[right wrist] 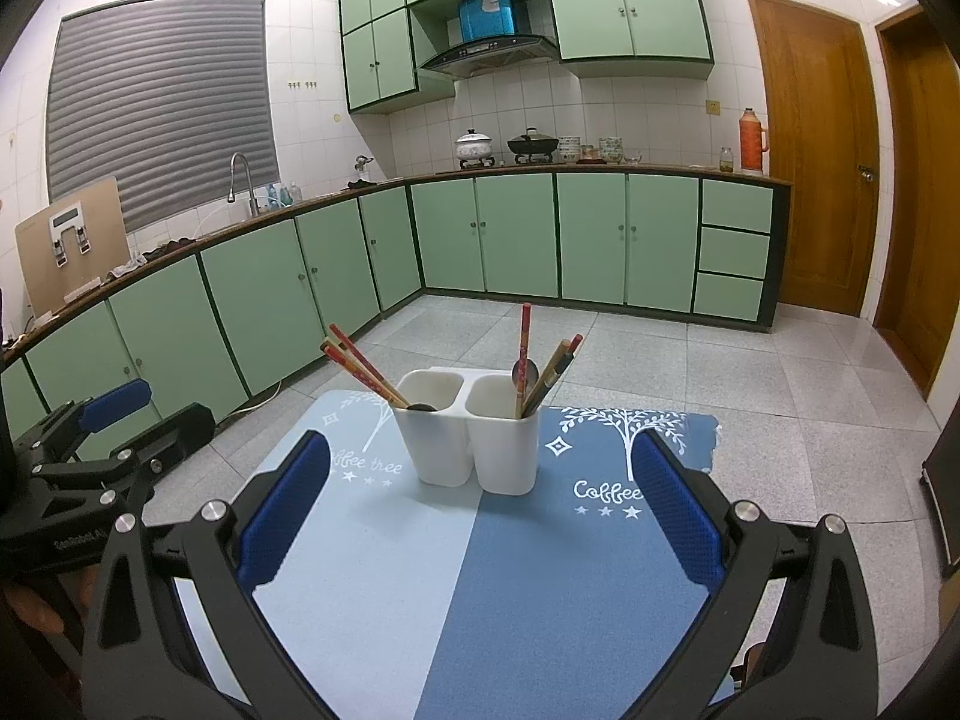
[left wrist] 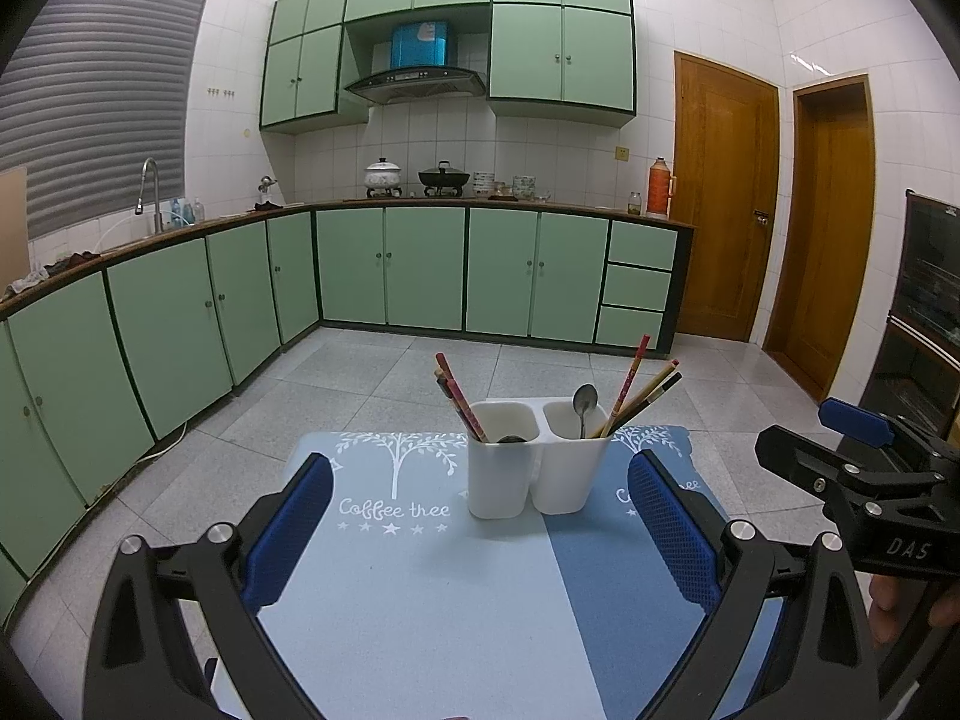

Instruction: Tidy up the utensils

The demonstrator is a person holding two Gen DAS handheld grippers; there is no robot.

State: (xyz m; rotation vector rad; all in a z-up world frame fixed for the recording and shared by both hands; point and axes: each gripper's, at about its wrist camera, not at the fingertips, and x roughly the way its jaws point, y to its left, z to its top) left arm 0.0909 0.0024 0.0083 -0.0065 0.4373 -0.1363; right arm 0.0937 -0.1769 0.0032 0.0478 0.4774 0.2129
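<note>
We are in a home kitchen. We see green cupboards [left wrist: 384,267] along the walls, a sink tap [left wrist: 149,192], a stove with two pots [left wrist: 414,177] under a hood [left wrist: 415,83], bowls [right wrist: 591,149] and a red flask [right wrist: 753,140] on the counter [right wrist: 600,168], white wall tiles and wooden doors [left wrist: 723,195].

the right gripper [right wrist: 480,510] hangs wide open and empty above the blue mat [right wrist: 510,588]. ahead stands a white 2-cup holder [right wrist: 474,450] with chopsticks [right wrist: 363,369] and a spoon [right wrist: 523,381] inside.
</note>
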